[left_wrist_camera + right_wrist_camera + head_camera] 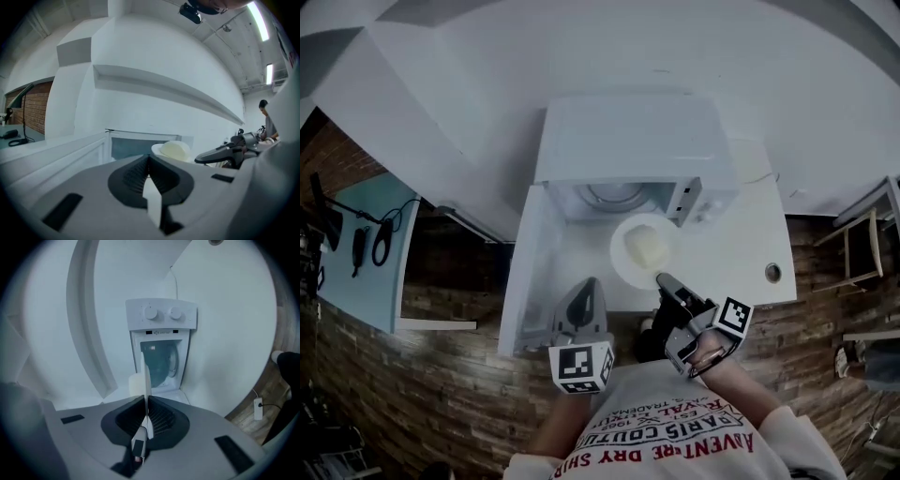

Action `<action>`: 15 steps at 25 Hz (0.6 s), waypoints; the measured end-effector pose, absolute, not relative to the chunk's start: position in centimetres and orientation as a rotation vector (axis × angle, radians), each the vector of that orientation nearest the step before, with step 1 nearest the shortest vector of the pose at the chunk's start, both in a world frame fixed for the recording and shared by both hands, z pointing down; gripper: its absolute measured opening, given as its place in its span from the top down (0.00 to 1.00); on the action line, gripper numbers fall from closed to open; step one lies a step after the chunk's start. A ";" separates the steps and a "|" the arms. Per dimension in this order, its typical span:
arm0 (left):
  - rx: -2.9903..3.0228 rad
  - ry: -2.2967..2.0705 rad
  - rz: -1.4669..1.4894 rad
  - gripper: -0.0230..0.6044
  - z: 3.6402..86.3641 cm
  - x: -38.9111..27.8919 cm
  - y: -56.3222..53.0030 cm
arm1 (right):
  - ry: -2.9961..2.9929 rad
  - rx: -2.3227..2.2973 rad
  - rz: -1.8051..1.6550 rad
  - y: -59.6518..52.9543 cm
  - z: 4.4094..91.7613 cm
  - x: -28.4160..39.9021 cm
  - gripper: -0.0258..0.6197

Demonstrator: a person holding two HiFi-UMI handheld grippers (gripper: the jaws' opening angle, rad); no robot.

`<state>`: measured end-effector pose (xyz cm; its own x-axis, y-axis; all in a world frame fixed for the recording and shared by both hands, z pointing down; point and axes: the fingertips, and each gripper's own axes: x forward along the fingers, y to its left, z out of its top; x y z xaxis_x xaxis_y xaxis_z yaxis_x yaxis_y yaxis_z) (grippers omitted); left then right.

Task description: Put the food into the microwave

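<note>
A white microwave [628, 141] stands on the white table with its door [530, 272] swung open to the left and its cavity [614, 197] showing. In front of the opening is a white plate [626, 267] carrying a pale round piece of food [645, 246]. My right gripper [664, 279] is shut on the plate's near rim. In the right gripper view the plate [146, 373] shows edge-on between the jaws, the food [136, 383] beside it and the microwave [161, 315] ahead. My left gripper [586, 286] hovers left of the plate, shut, nothing in it; its view shows the food [174, 150].
The white table [741, 272] has a round cable hole [772, 273] at its right end, and its front edge lies just under the grippers. A chair [862, 244] stands at the right and a pale blue desk [366, 244] at the left. A person [267, 124] stands far off.
</note>
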<state>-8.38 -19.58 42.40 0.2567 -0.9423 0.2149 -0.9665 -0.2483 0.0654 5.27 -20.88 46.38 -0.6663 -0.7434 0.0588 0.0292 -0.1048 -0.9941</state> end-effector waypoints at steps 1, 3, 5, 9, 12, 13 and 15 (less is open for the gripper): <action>2.323 -1.807 0.196 0.95 42.6 -8.0 -20.5 | 1.629 -0.784 -1.840 -21.8 46.6 5.6 0.92; 2.295 -1.822 0.194 0.95 42.9 -7.2 -22.3 | 1.634 -0.780 -1.873 -23.5 47.1 6.2 0.92; 2.266 -1.843 0.188 0.95 43.1 -6.6 -23.9 | 1.638 -0.773 -1.907 -25.0 47.6 6.7 0.92; 2.212 -1.862 0.192 0.95 43.7 -5.7 -25.7 | 1.655 -0.760 -1.968 -27.0 48.5 7.1 0.92; 2.186 -1.860 0.205 0.95 44.5 -5.6 -26.8 | 1.654 -0.768 -1.992 -28.2 49.4 6.9 0.92; 2.180 -1.860 0.212 0.95 44.7 -5.7 -27.2 | 1.659 -0.769 -1.994 -28.6 49.7 6.7 0.92; 2.180 -1.857 0.226 0.95 45.2 -5.7 -28.0 | 1.686 -0.774 -1.982 -29.3 50.0 6.3 0.92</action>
<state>-5.71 -28.00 45.20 0.1671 -0.9427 0.2888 -0.9844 -0.1434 0.1016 6.31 -29.31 50.03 -0.7549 -0.6406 0.1405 -0.0362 -0.1732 -0.9842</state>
